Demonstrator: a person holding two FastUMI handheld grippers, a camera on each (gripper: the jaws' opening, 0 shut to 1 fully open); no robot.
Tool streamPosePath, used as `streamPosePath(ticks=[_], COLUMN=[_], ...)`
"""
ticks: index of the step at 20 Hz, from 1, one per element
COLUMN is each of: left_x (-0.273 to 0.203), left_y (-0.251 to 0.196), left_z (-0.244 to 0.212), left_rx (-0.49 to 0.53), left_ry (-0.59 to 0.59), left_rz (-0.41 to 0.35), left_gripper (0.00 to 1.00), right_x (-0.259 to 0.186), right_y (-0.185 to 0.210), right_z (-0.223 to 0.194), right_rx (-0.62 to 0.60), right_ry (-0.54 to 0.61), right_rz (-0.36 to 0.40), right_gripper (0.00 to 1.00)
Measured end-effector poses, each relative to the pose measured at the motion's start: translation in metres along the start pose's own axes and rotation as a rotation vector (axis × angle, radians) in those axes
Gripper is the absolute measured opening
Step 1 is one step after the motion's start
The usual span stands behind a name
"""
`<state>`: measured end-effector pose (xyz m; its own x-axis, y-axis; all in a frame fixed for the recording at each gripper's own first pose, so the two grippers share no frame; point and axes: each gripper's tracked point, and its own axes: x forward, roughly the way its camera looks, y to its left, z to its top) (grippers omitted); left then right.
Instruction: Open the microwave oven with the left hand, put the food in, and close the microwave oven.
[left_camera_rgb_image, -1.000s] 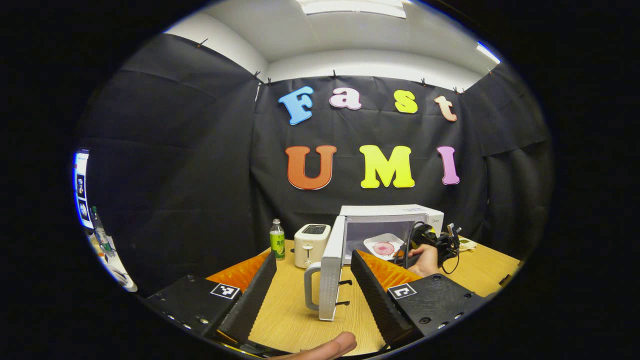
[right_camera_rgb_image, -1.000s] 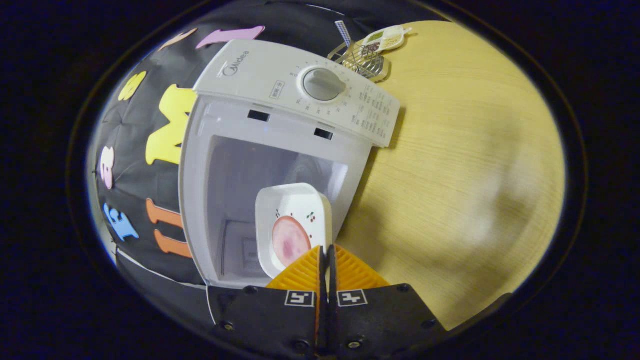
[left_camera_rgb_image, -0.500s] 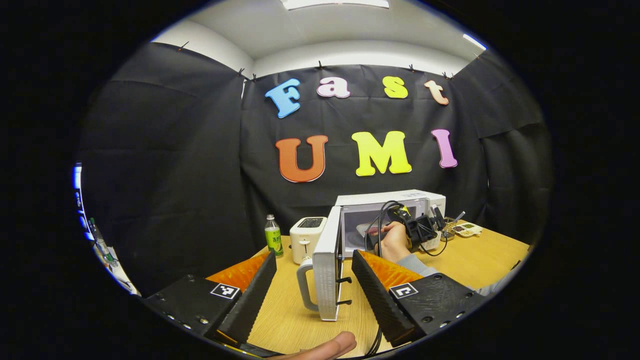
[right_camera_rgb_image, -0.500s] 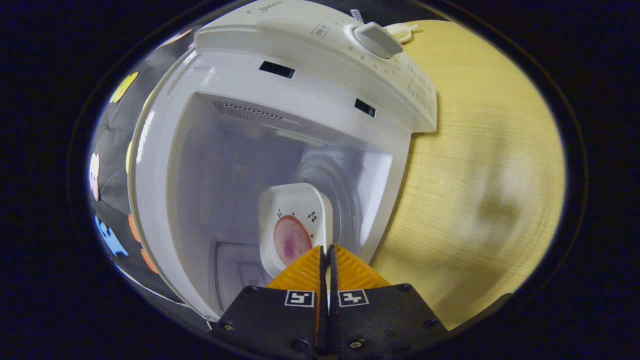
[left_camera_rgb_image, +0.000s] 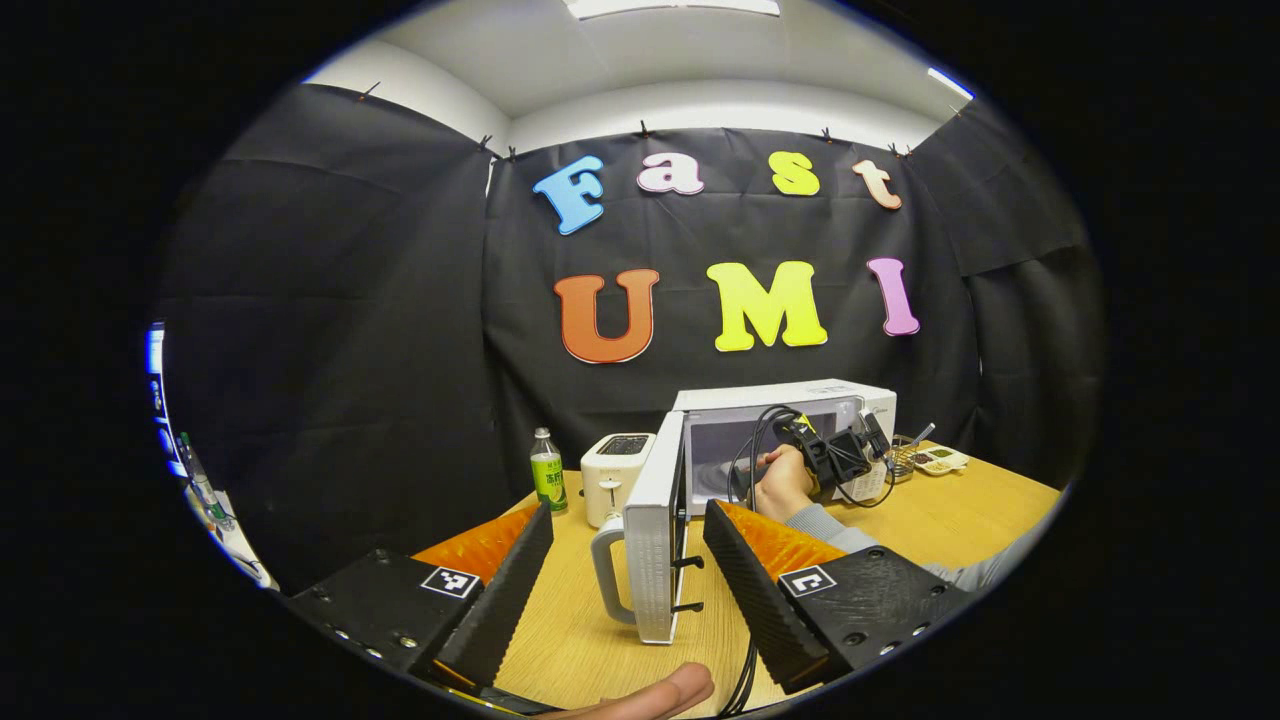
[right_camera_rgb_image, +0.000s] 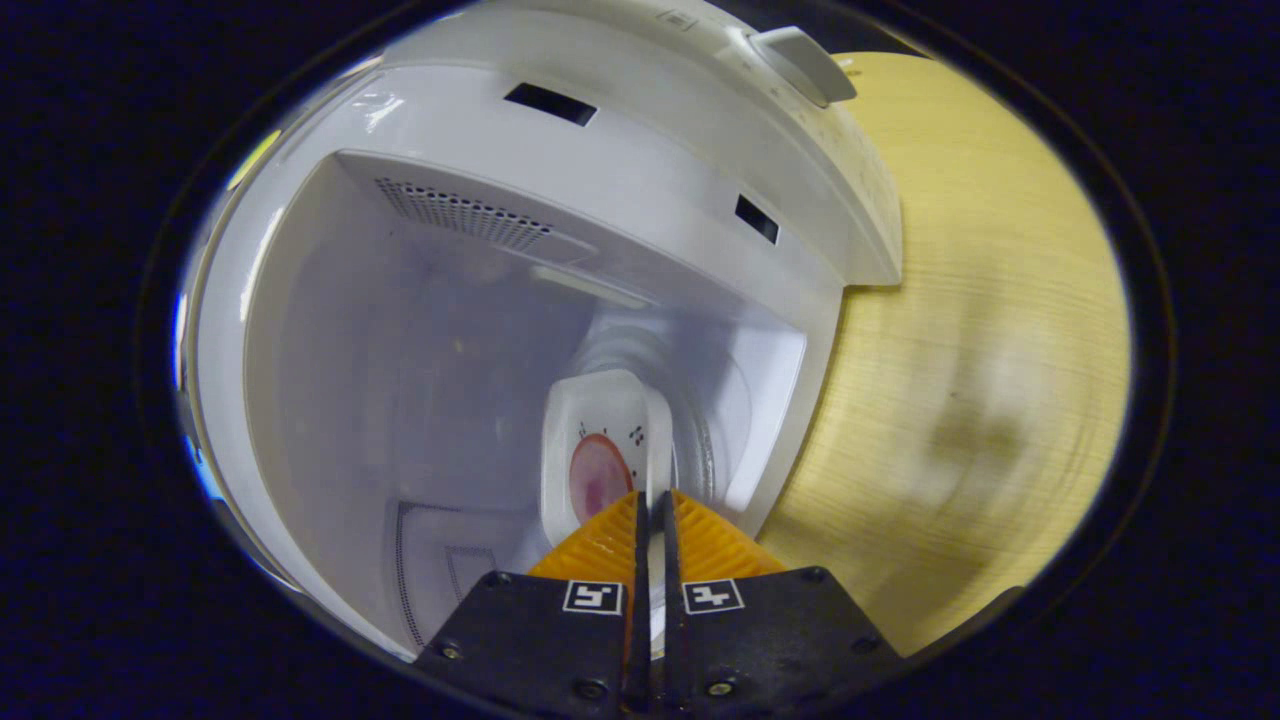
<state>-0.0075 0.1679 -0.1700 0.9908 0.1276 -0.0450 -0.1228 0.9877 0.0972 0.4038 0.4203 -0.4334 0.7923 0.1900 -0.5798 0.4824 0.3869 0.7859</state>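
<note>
Clearly the white dish (right_camera_rgb_image: 598, 440), with a pink slice of food (right_camera_rgb_image: 597, 478) on it, was pinched at its near rim by the right gripper (right_camera_rgb_image: 650, 512), jaws closed on that edge, and sat tilted inside the open microwave (right_camera_rgb_image: 640, 190). It looked stiff, glazed and breakable, likely slippery under so thin a hold. The left gripper (left_camera_rgb_image: 625, 560) stood open near the door (left_camera_rgb_image: 655, 540), off its handle (left_camera_rgb_image: 604, 580).

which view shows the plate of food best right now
The right gripper view. The plate sits close up, gripped at its edge by the right hand-held gripper, inside the microwave cavity. In the left gripper view, that spot lies far off behind the open door and the person's hand, so I cannot make it out.
</note>
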Motion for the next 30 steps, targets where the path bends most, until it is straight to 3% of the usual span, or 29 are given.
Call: streamPosePath(ticks=[3, 6, 7, 8, 16, 17, 18, 19, 30], left_x=[-0.002, -0.005, -0.006, -0.008, -0.019, -0.02, -0.02, -0.018, 0.017], left_y=[0.0, -0.001, -0.001, 0.001, 0.031, 0.036, 0.042, 0.048, 0.089], left_z=[0.002, 0.002, 0.002, 0.003, 0.004, 0.001, -0.001, -0.004, -0.061], left_rx=[0.001, -0.008, -0.014, -0.02, -0.046, -0.05, -0.05, -0.057, -0.141], left_ry=[-0.003, -0.004, -0.005, -0.006, -0.003, -0.001, 0.003, 0.012, 0.117], left_rz=[0.0, -0.002, -0.003, -0.002, 0.041, 0.05, 0.06, 0.07, 0.163], left_gripper=[0.93, 0.93, 0.93, 0.93, 0.93, 0.93, 0.93, 0.93, 0.92], right_x=[-0.002, -0.013, -0.018, -0.024, -0.081, -0.088, -0.096, -0.109, -0.276], right_y=[0.002, 0.002, 0.0, -0.001, -0.032, -0.036, -0.042, -0.043, -0.028], right_z=[-0.001, 0.002, 0.003, 0.002, -0.016, -0.012, -0.004, 0.006, 0.116], right_rx=[-0.007, -0.022, -0.03, -0.036, -0.17, -0.165, -0.181, -0.2, -0.516], right_ry=[0.014, -0.005, -0.015, -0.019, 0.054, 0.054, 0.043, 0.021, -0.195], right_rz=[0.021, 0.041, 0.047, 0.053, 0.075, 0.078, 0.074, 0.083, 0.301], right_gripper=[0.12, 0.23, 0.4, 0.48, 0.74, 0.63, 0.77, 0.78, 0.79])
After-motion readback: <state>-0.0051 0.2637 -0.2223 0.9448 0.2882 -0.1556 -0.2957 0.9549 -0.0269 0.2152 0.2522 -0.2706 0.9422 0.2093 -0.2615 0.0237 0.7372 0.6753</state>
